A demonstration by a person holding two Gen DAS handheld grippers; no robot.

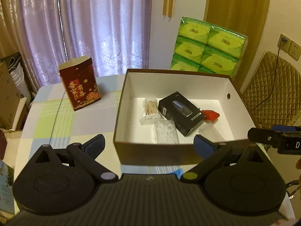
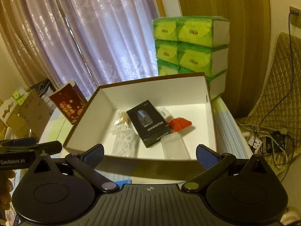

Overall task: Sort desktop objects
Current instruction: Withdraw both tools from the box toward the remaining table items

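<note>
1. Holding our left gripper point(image 1: 150, 145) wide apart, we grip nothing; its blue pads point(image 1: 96, 145) sit on each side of the near wall of the big box point(image 1: 156, 154).
2. Our right gripper point(image 2: 150, 153) is wide apart too, with nothing in it, just in front of the same box wall.
3. We see the big box standing on the table point(image 1: 56, 124), white inside and brown outside.
4. Inside the box lies a black carton point(image 1: 180, 113) in the middle.
5. A bag of cotton swabs point(image 1: 149, 109) lies just left of the black carton.
6. A clear bag of white bits point(image 1: 166, 131) lies near the front wall.
7. A red packet point(image 1: 211, 115) touches the right end of the black carton.
8. A dark red paper box point(image 1: 80, 82) stands upright on the table, left of the big box.
9. Green tissue packs point(image 1: 207, 45) are stacked behind the big box.
10. Purple curtains point(image 1: 90, 22) hang at the back.
</note>
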